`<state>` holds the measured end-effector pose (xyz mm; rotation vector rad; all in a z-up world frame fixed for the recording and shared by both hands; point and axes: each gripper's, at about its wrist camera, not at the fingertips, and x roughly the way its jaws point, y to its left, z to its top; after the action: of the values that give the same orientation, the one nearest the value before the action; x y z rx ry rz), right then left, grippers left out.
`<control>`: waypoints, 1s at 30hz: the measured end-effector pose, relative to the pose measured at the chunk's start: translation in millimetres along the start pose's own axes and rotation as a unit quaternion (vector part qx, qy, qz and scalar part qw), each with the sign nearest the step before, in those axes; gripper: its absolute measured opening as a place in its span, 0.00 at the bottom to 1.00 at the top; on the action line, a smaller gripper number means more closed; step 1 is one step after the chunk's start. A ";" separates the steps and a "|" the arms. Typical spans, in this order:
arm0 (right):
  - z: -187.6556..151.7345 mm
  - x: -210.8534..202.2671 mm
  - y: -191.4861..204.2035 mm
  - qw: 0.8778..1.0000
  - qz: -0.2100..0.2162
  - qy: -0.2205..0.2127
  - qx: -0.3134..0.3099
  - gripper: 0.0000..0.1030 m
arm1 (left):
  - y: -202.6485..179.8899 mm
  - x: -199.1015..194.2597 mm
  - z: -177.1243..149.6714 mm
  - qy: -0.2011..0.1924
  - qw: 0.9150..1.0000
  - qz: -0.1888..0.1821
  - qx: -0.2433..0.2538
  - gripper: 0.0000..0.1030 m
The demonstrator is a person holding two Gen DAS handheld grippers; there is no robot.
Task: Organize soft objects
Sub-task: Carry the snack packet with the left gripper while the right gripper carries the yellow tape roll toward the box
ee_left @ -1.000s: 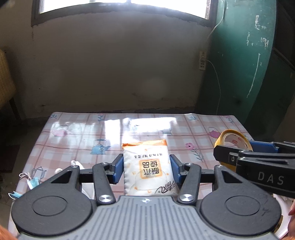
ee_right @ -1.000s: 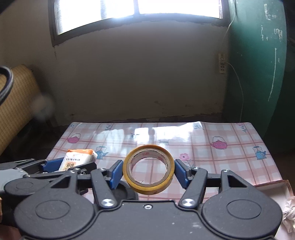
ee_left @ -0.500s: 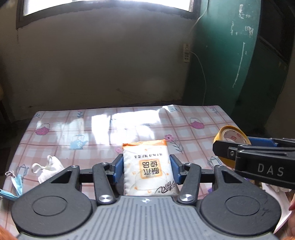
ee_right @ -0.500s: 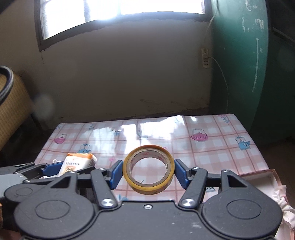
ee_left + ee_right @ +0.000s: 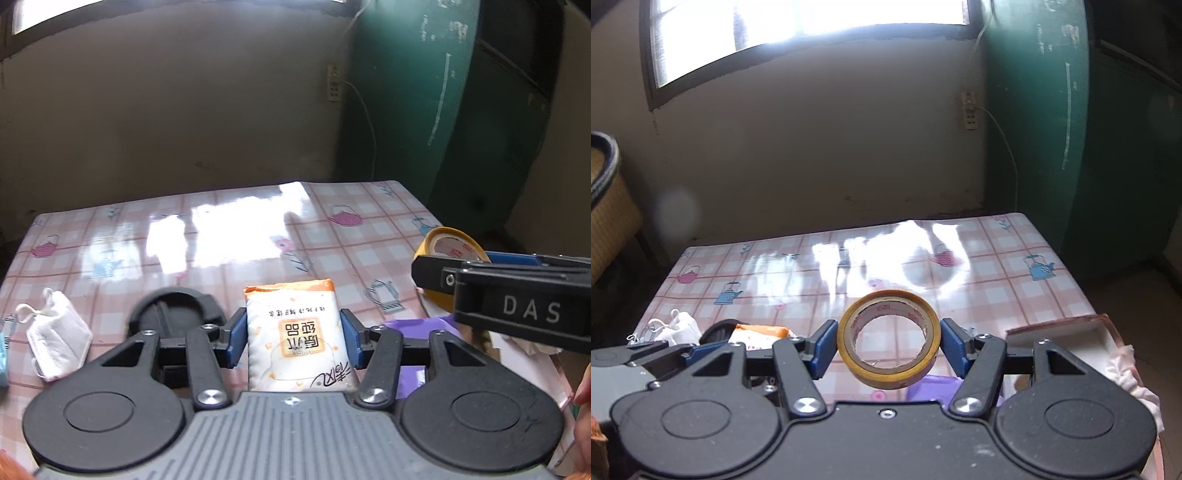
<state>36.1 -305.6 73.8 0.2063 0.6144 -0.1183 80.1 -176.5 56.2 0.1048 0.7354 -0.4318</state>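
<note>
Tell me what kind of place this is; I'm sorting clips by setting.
Probably a plain room in a home: a table with a teapot-print plastic cloth, a stained plaster wall with a window, and a wall socket beside green-painted panelling.

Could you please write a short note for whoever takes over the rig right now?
Left gripper: shut on the tissue pack, held above the table.
Right gripper: shut on the tape roll, also held in the air, to the right of the left one.
On the table: a white face mask at the left, with a blue mask at the frame edge beside it; a black round object under the left gripper.
At the right edge: an open box with white cloth, and a purple item near it.
Done: both items picked up. Left: set them down, then deal with the masks.
</note>
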 end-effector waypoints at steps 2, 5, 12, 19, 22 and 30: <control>-3.3 -2.2 -9.0 1.000 -0.007 0.001 0.003 0.70 | -10.0 2.0 -2.1 0.002 1.000 -0.004 0.006 0.52; -8.1 -5.7 -22.6 1.000 -0.013 0.001 0.011 0.70 | -21.2 4.3 -5.7 0.005 1.000 -0.013 0.011 0.52; -19.7 -11.2 -49.4 0.999 -0.027 0.003 0.027 0.70 | -47.1 12.2 -13.6 0.012 0.999 -0.028 0.027 0.52; -29.7 -15.9 -72.6 0.998 -0.036 0.007 0.044 0.70 | -63.6 19.5 -18.2 0.016 0.998 -0.039 0.036 0.52; -31.5 -16.3 -81.0 0.998 -0.039 0.009 0.048 0.70 | -72.0 19.4 -20.1 0.017 0.998 -0.044 0.041 0.52; -34.9 -21.8 -104.1 0.997 -0.052 0.010 0.061 0.70 | -99.4 23.9 -22.4 0.019 0.997 -0.061 0.054 0.52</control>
<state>-18.9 -397.9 42.4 0.2944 0.6381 -0.2547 40.3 -269.6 29.2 0.1707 0.7575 -0.5874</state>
